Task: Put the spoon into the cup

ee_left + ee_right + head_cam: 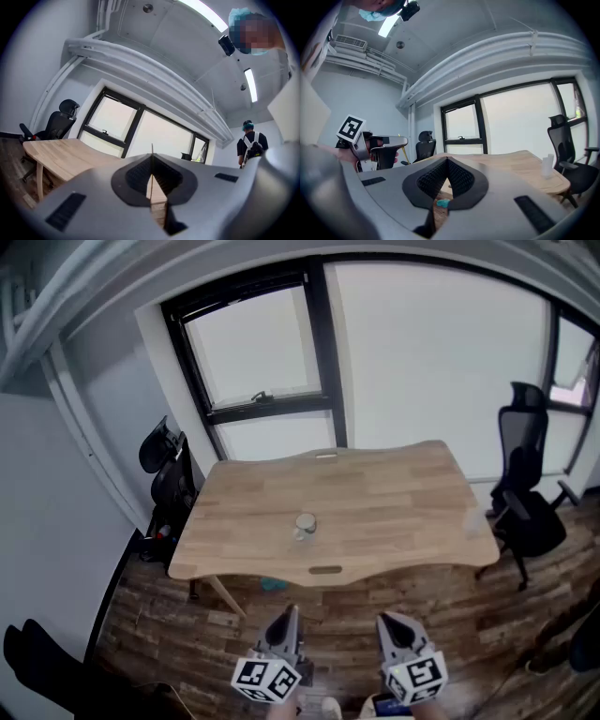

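Observation:
A small clear cup point(306, 522) stands near the middle of the wooden table point(394, 493), with a pale bit beside it at its front left that may be the spoon; it is too small to tell. Both grippers hover over the floor in front of the table, well short of the cup. My left gripper point(288, 612) is shut with nothing in it, its tips meeting in the left gripper view point(151, 146). My right gripper point(385, 619) is likewise shut and empty point(446, 159). The jaws hide the cup in both gripper views.
Black office chairs stand left point(167, 465) and right point(525, 493) of the table. A teal object point(272, 584) lies on the floor under the front edge. A small translucent thing point(547, 165) stands near the table's right edge. A person point(251, 146) stands far off.

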### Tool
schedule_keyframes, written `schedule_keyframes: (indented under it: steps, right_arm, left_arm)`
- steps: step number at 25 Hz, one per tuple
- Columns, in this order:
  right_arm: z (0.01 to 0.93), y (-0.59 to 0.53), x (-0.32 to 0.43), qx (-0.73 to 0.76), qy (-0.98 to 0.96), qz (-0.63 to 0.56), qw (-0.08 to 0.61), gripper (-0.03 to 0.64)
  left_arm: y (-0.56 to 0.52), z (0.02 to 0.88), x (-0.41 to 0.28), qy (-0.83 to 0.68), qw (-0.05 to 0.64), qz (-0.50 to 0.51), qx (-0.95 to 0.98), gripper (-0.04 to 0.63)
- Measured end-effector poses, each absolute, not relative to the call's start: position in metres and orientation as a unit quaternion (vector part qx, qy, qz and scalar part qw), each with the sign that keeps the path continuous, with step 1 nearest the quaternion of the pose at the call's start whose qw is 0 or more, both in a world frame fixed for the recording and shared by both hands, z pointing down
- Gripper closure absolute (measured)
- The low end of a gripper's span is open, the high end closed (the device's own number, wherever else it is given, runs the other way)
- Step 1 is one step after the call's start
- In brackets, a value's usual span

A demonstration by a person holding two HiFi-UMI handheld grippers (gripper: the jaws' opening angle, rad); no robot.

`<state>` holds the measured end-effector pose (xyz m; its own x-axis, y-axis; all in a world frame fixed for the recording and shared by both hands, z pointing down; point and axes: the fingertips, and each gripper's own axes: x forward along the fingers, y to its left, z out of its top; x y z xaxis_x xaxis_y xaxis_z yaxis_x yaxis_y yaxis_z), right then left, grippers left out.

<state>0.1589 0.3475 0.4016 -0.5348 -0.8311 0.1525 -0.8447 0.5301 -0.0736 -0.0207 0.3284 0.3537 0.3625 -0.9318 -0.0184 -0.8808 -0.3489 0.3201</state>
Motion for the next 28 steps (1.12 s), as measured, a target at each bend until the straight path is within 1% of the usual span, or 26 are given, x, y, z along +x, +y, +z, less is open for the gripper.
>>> schedule_keyframes:
  steps: [7, 11, 13, 21, 28]
  right_arm:
    - [0.404, 0.347, 0.167, 0.479, -0.873, 0.071, 0.055, 0.62]
    - [0.394, 0.34, 0.175, 0.483, -0.873, 0.069, 0.017, 0.62]
    - [0.393, 0.337, 0.179, 0.483, -0.873, 0.072, 0.009, 0.62]
    - [0.402, 0.317, 0.183, 0.474, -0.876, 0.084, 0.022, 0.62]
    - [0.415, 0.272, 0.183, 0.474, -0.875, 0.091, 0.034, 0.62]
  left_arm:
    - [0.33, 0.357, -0.02, -0.562, 0.122, -0.1, 0.812, 0.592]
    - [0.331, 0.353, -0.019, -0.57, 0.124, -0.109, 0.805, 0.592]
    - [0.331, 0.353, -0.018, -0.572, 0.122, -0.11, 0.804, 0.592]
    - [0.317, 0.363, -0.021, -0.584, 0.129, -0.109, 0.794, 0.592]
    - [0.274, 0.374, -0.026, -0.591, 0.14, -0.116, 0.786, 0.592]
